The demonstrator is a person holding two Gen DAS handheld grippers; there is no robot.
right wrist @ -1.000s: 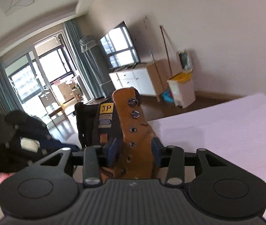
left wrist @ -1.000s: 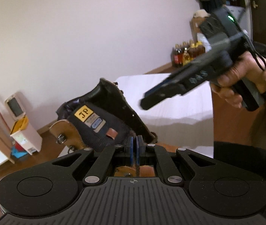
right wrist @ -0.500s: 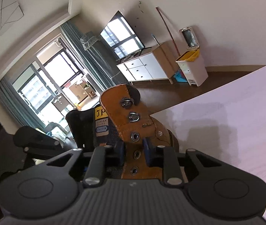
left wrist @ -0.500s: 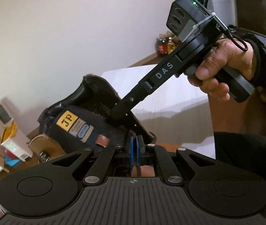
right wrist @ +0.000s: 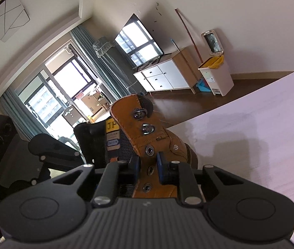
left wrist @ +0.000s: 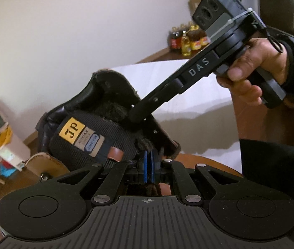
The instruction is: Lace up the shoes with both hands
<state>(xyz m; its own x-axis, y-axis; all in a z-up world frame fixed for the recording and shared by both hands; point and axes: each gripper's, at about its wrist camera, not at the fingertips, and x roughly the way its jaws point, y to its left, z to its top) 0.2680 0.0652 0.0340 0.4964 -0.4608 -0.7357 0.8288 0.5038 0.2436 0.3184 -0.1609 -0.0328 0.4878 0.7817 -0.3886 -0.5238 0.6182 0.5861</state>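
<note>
Tan boot (right wrist: pixel 157 143) lower centre of right wrist frame, on white table (right wrist: pixel 261 134); shaft rises toward upper left. Right gripper (right wrist: pixel 149 166) clamped on eyelet flap (right wrist: pixel 142 128). Left gripper (left wrist: pixel 149 166) pads together; whether they pinch anything, cannot tell.

White walls (right wrist: pixel 240 4), wood floor (right wrist: pixel 250 83), curtained windows (right wrist: pixel 68 78)

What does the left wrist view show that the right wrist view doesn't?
Left wrist only: the hand holding the right tongs, whose tip sits at the boot's dark lined collar, and bottles against the wall. Right wrist only: the tan eyelet flap pinched between its blue pads, plus the TV and windows. Both: the boot's tongue label and the white table.
</note>
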